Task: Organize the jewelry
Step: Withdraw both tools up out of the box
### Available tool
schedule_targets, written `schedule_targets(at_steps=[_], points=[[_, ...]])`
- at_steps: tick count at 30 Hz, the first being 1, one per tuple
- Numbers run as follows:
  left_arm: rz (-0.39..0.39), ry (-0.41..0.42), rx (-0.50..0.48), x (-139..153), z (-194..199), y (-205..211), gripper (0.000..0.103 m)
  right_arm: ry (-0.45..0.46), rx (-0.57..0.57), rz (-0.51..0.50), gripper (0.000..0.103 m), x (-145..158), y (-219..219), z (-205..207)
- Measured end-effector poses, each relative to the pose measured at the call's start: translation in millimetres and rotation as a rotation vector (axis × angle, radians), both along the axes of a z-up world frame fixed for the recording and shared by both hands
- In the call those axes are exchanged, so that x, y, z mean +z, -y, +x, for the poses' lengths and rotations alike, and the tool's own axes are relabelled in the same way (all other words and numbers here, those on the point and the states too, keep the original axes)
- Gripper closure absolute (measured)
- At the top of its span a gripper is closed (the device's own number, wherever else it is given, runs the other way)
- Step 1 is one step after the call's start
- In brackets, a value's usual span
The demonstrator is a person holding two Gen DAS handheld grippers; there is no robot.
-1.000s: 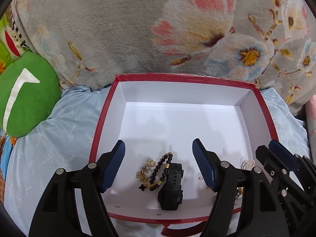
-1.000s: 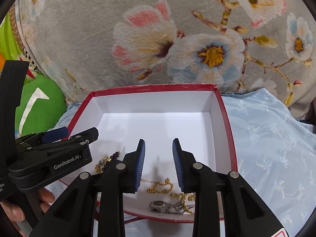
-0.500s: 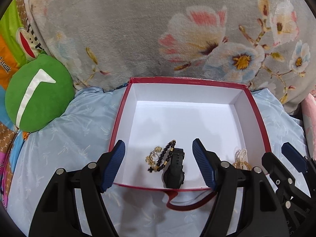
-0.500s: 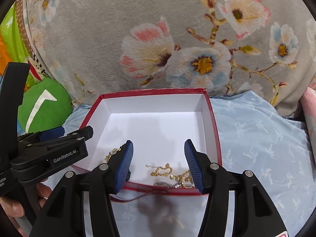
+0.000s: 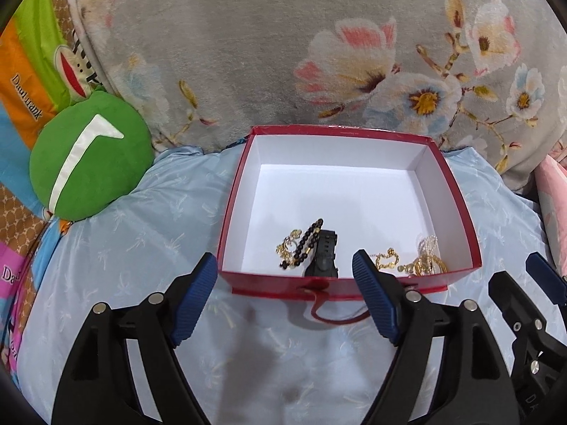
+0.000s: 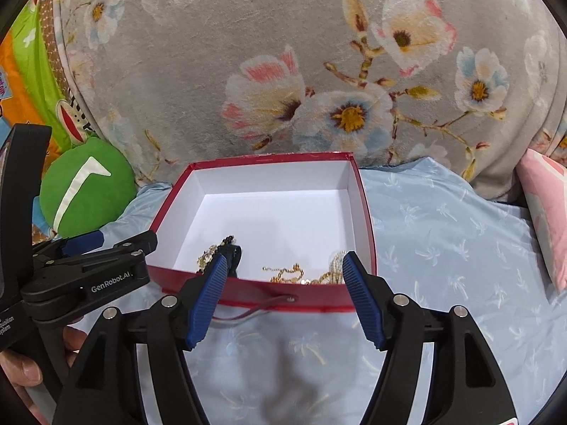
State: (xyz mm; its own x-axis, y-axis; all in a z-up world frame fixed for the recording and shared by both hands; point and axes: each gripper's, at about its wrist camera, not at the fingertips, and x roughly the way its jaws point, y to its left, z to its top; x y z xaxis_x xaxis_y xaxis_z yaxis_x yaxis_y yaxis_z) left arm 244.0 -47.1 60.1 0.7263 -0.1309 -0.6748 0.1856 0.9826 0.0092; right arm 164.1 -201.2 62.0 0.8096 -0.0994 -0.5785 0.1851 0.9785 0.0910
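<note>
Inside the red box (image 5: pixel 349 285), near its front wall, the jewelry (image 5: pixel 301 248) lies tangled; your left gripper (image 5: pixel 285 299) and right gripper (image 6: pixel 283 301) have just been opening, both empty, so a careless pinch may lift several chains.

An open box (image 5: pixel 349 285) sits on a bedsheet (image 5: pixel 141 241). A blanket (image 5: pixel 248 53) rises behind the box. A round cushion (image 5: pixel 88 156) lies to the left of the box, against the blanket. Inside the box, near its front wall, a bead bracelet (image 5: pixel 306 242) lies touching a watch (image 5: pixel 324 256) on its right. A chain (image 5: pixel 386 260) and a heap of jewelry (image 5: pixel 427 260) lie further right, in the front right corner. A cord (image 5: pixel 333 317) trails from the box's front wall onto the sheet. Both claws hang before the box, the left claw (image 5: pixel 285 297) beside the right claw (image 6: pixel 283 299).
</note>
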Motion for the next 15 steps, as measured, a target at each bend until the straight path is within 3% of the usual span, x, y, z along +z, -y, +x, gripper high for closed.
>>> schedule_targets(at_steps=[15], points=[[0.02,-0.051,0.026,-33.0,-50.7,-14.2,0.022,-0.084,-0.028,-0.015,0.027,-37.1,-13.1,-42.7]])
